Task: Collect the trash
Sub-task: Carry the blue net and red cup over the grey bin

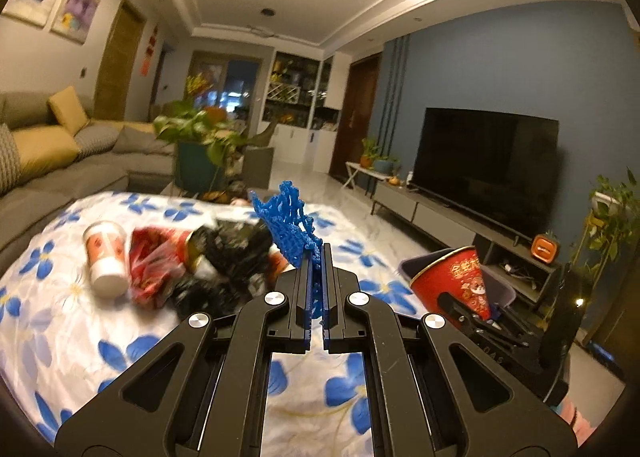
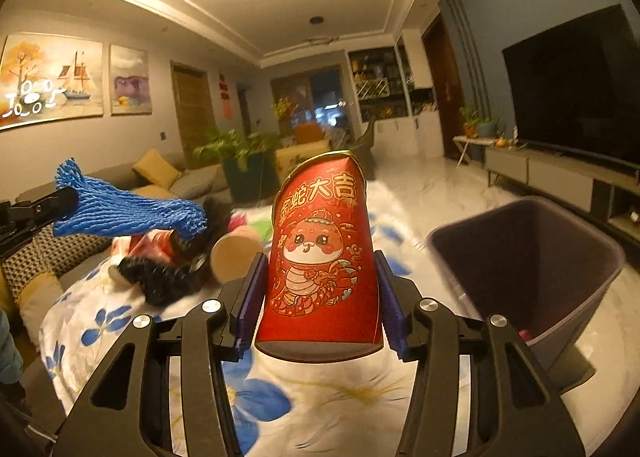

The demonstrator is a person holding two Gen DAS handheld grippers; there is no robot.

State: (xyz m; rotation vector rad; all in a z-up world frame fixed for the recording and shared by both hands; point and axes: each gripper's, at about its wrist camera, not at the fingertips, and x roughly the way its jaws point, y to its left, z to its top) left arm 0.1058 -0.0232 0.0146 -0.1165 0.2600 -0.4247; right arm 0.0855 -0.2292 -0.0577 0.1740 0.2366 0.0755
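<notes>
My right gripper (image 2: 320,289) clamps a red paper cup (image 2: 322,257), rim pointing forward; the dark bin (image 2: 560,257) stands just to its right, nearer this hand. My left gripper (image 1: 318,289) pinches blue foam netting (image 1: 294,225) above the floral table (image 1: 120,337).

Blue foam net (image 1: 294,227); red cartoon-printed cup (image 2: 322,253); blue-flowered cloth (image 1: 120,337).

The red paper cup (image 2: 320,257) bears gold characters "金蛇大吉" above a cartoon snake.
</notes>
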